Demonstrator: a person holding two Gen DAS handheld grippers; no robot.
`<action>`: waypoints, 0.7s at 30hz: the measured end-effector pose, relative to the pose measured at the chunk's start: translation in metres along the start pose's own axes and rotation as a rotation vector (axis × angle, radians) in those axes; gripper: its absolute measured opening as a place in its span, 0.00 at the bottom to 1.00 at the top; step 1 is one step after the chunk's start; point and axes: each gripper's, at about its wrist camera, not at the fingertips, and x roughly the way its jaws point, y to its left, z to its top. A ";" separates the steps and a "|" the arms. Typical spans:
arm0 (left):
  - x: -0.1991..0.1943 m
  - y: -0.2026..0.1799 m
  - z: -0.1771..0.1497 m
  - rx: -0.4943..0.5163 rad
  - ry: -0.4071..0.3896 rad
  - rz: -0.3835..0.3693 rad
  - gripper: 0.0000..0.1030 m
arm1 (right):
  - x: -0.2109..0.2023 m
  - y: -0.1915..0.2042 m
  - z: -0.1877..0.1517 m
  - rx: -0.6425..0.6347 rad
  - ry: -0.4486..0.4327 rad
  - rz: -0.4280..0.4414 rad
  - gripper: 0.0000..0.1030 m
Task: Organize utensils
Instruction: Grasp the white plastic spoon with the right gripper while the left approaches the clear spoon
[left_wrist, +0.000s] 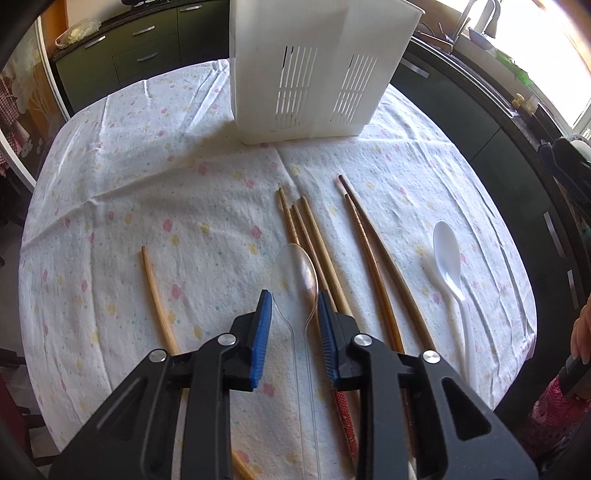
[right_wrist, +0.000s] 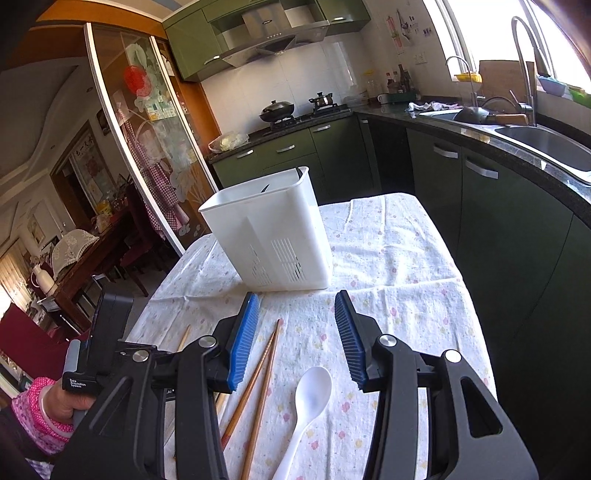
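Note:
A white slotted utensil holder (left_wrist: 310, 70) stands at the far side of the table; it also shows in the right wrist view (right_wrist: 269, 240). My left gripper (left_wrist: 293, 306) is open, its blue pads on either side of a clear plastic spoon (left_wrist: 297, 273) that lies on the cloth. Several wooden chopsticks (left_wrist: 321, 254) lie beside it, and one lies alone to the left (left_wrist: 157, 299). A white plastic spoon (left_wrist: 450, 269) lies to the right. My right gripper (right_wrist: 297, 306) is open above the white spoon (right_wrist: 308, 402) and two dark chopsticks (right_wrist: 258, 380).
The table wears a white flowered cloth (left_wrist: 147, 192). Green kitchen cabinets (right_wrist: 498, 229) and a sink counter (right_wrist: 546, 144) run close along the right. A glass sliding door (right_wrist: 147, 147) stands left of the table. The person's hand holds the left gripper's handle (right_wrist: 74, 384).

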 end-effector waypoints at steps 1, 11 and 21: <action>-0.002 0.000 0.000 0.004 -0.004 -0.001 0.24 | 0.006 0.000 -0.001 0.002 0.042 0.011 0.49; -0.016 0.006 0.000 0.001 -0.040 -0.043 0.23 | 0.048 -0.027 -0.023 0.084 0.255 0.020 0.78; -0.025 0.008 -0.001 0.003 -0.065 -0.088 0.23 | 0.081 -0.062 -0.043 0.204 0.413 0.110 0.62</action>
